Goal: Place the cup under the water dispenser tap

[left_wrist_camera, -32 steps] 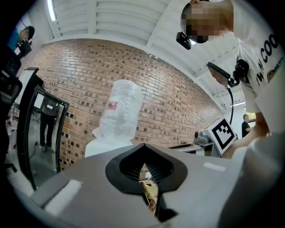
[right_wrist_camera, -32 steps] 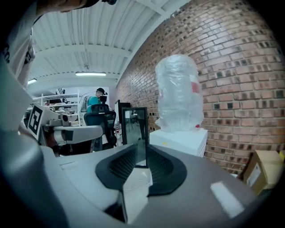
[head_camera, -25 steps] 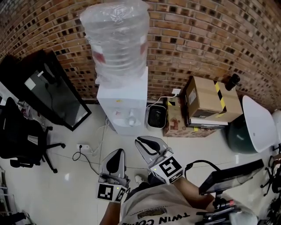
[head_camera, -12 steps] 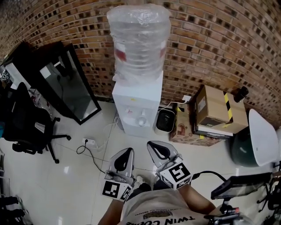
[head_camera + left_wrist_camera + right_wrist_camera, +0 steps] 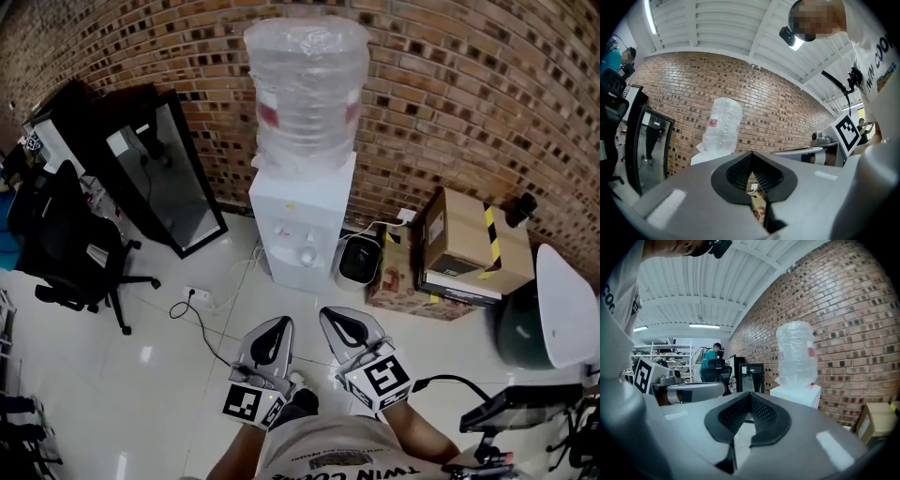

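Pointing ahead and roughly level, the left gripper (image 5: 280, 322) and right gripper (image 5: 330, 315) sit side by side close to the person's body, marker cubes facing up. Each gripper's own view shows its jaws closed tip to tip with nothing between them.

Just past the tips lies bare white floor (image 5: 187, 375), open straight ahead. A thin cable (image 5: 202, 330) curls across the floor to the left, up to a power strip (image 5: 197, 297). Farther left stands an office chair (image 5: 70, 253).

Beyond the floor, the dispenser (image 5: 305, 211) stands against the brick wall (image 5: 450, 94), directly in line with both grippers. Its tap (image 5: 307, 255) faces them and a bottle (image 5: 307, 89) sits on top.

A glass-doored black cabinet (image 5: 164, 178) is near the dispenser's left edge. A small black unit (image 5: 359, 261) sits just beside its right edge, with cardboard boxes (image 5: 469, 244) beyond that.

Where the cup is I cannot tell; no view shows it.
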